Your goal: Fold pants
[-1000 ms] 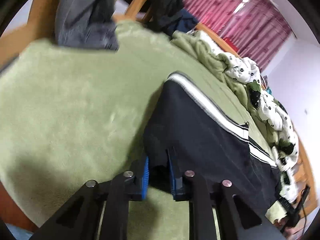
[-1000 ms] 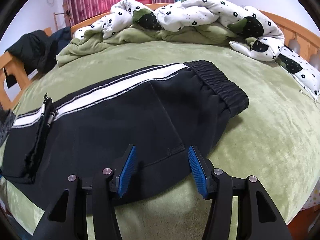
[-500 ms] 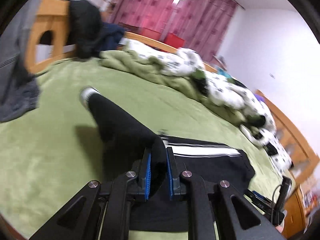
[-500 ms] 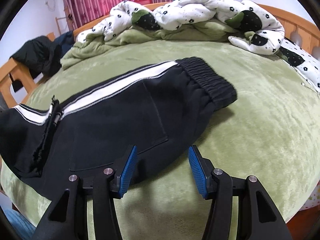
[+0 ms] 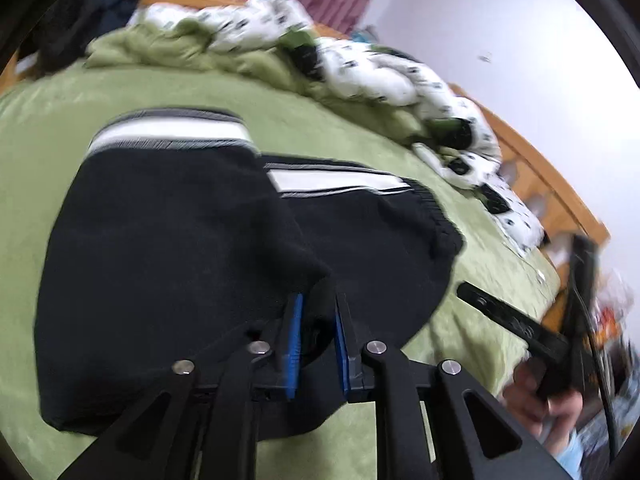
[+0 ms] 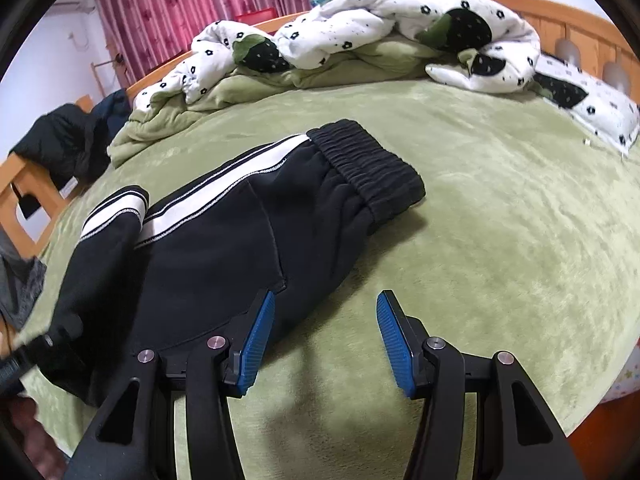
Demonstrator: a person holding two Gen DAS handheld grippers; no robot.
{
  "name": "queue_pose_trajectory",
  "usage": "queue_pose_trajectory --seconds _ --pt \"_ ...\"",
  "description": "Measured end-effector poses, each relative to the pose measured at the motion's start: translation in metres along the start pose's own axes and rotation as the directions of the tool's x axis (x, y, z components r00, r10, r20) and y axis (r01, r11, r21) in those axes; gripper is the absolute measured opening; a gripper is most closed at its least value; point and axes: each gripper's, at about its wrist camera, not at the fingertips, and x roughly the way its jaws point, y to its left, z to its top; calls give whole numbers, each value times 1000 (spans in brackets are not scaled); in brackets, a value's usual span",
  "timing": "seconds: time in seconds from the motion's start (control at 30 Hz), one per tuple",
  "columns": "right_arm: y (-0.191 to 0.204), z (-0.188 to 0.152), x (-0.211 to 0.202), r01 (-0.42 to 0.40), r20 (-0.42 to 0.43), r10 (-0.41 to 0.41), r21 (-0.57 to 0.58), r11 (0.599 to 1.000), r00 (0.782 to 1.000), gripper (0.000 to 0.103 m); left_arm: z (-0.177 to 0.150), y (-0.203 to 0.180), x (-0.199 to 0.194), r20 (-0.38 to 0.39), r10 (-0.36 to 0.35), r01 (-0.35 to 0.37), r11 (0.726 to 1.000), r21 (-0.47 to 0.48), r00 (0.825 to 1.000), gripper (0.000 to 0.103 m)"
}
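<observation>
Between the blue pads of the left gripper (image 5: pixel 316 334), whose jaws were opening, a bunch of black fabric from the track pants (image 6: pixel 224 248) sat pinched. That leg end lay doubled over the upper half toward the waistband (image 6: pixel 368 168), so one fold looked nearly made, release and smoothing remaining. Beside the pants, near the bed's (image 6: pixel 500 208) front edge, the right gripper (image 6: pixel 326 340) hovered, tilted downward, half spread and empty.

Green blanket (image 6: pixel 500 208) over wooden bed (image 6: pixel 576 20); rumpled flowered quilt (image 6: pixel 360 24) at far edge; pink curtains (image 6: pixel 192 8) behind.
</observation>
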Motion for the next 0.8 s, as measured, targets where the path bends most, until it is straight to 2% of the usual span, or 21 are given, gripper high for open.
queue_pose_trajectory --seconds 0.07,0.1,0.13,0.2,0.3,0.4,0.5,0.57,0.67,0.73,0.77,0.8 --pt "2 0 1 -17 -10 17 7 1000 1000 53 1 0 -18 16 -61 60 998 30 998 32" --pt "5 0 2 -27 -12 27 4 1000 1000 54 2 2 -30 24 -75 74 996 41 997 50" --pt "9 0 3 -39 -14 39 -1 999 999 54 2 4 -40 43 -67 64 997 53 997 61" --pt "19 1 4 -75 -21 75 -10 997 997 54 -3 15 -62 104 -19 12 997 72 994 61" --pt "41 1 7 -183 -48 182 -18 983 982 54 -13 41 -79 117 93 -98 994 40 989 61" --pt "72 0 13 -317 -84 315 -8 948 945 54 -28 76 -85 91 194 -191 981 -40 977 61" --pt "107 0 24 -390 -133 385 -14 921 913 54 -43 105 -87 46 237 -232 968 -96 970 61" --pt "129 0 33 -410 -165 401 -28 911 901 54 -53 117 -89 28 274 -270 958 -94 961 61" --pt "157 0 52 -412 -225 392 -48 910 892 54 -63 128 -89 8 257 -255 962 -99 966 61" --pt "171 -3 71 -417 -284 385 -58 907 878 54 -67 129 -81 -5 234 -233 967 -102 972 61" --pt "174 -4 77 -428 -305 393 -53 902 867 45 -69 130 -77 -6 224 -223 968 -113 975 61" --pt "177 -4 80 -439 -311 405 -46 897 860 25 -71 130 -73 -1 221 -220 967 -125 975 61"
